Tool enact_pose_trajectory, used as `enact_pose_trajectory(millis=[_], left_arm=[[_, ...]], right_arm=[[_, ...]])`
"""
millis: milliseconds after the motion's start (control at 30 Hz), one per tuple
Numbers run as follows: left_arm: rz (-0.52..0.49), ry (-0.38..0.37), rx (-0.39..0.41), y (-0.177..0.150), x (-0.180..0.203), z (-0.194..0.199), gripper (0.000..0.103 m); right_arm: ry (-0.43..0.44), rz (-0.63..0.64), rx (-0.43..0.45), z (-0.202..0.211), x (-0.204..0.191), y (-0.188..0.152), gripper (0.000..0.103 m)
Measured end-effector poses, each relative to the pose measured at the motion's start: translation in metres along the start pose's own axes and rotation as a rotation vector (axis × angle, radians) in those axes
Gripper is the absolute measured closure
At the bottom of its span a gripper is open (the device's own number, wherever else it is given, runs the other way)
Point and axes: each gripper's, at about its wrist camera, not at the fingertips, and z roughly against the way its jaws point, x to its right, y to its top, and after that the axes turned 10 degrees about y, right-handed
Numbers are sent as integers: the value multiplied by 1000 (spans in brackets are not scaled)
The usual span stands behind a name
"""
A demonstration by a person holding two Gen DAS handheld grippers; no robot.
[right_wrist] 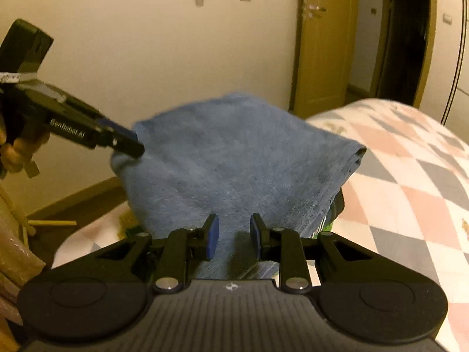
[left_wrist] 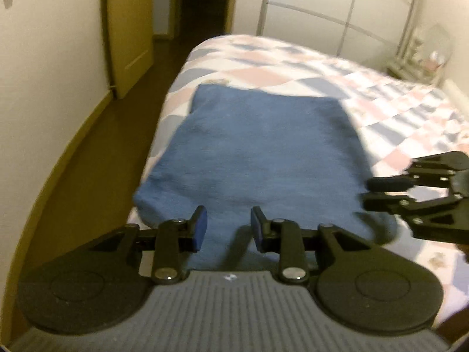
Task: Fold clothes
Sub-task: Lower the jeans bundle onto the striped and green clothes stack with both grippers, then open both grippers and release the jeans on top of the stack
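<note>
Right, both grippers are hovering over a folded blue towel (left_wrist: 263, 152) that is lying on the bed (left_wrist: 395, 111), on a quilt of pink, grey and white diamonds. From the left wrist view, the left gripper (left_wrist: 228, 228) is sitting with its jaws apart and nothing between them, the near edge of the towel lying just ahead of and beneath the blue pads (left_wrist: 200, 226). Off to the right of those jaws, the right gripper (left_wrist: 381, 196) is reaching in sideways near the towel's near right corner; from this angle its fingers are looking spread, with cloth behind them rather than caught in them. From the right wrist view, the right gripper (right_wrist: 231, 234) is likewise showing a clear gap between its pads (right_wrist: 212, 234), and the towel (right_wrist: 234, 161) is filling the space straight ahead of the jaws, its stacked folded layers showing at the far right edge. A strip of green striped cloth (right_wrist: 328, 223) is peeking out from under the towel just right of the jaws. To the upper left, the left gripper (right_wrist: 129, 143) is angling down at the towel's far corner, with a hand (right_wrist: 17, 149) wrapped round its grip. A wooden door (right_wrist: 322, 44) is standing beyond the bed.
</note>
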Motion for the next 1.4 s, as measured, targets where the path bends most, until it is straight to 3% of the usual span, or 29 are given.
enact_pose_trajectory(millis=[100, 267, 333, 467, 633, 833, 900, 1400], left_arm=[[-17, 25, -45, -17, 7, -15, 66], [-38, 50, -52, -15, 14, -21, 65], [-42, 62, -45, -12, 13, -8, 69], [-28, 52, 61, 18, 7, 8, 71], [-1, 36, 135, 60, -5, -22, 71], [59, 9, 37, 66, -27, -81, 70], [62, 16, 11, 64, -29, -92, 69], [25, 47, -5, 69, -23, -94, 63]], right_arm=[[-4, 17, -59, -11, 0, -14, 76], [19, 39, -107, -20, 2, -9, 76], [19, 38, -81, -11, 2, -4, 76], [-41, -15, 38, -3, 21, 21, 76], [-145, -43, 118, -14, 55, 48, 76], [-158, -96, 20, -51, 95, 34, 76], [-161, -87, -2, -58, 95, 29, 71], [-157, -120, -6, -62, 98, 31, 69]])
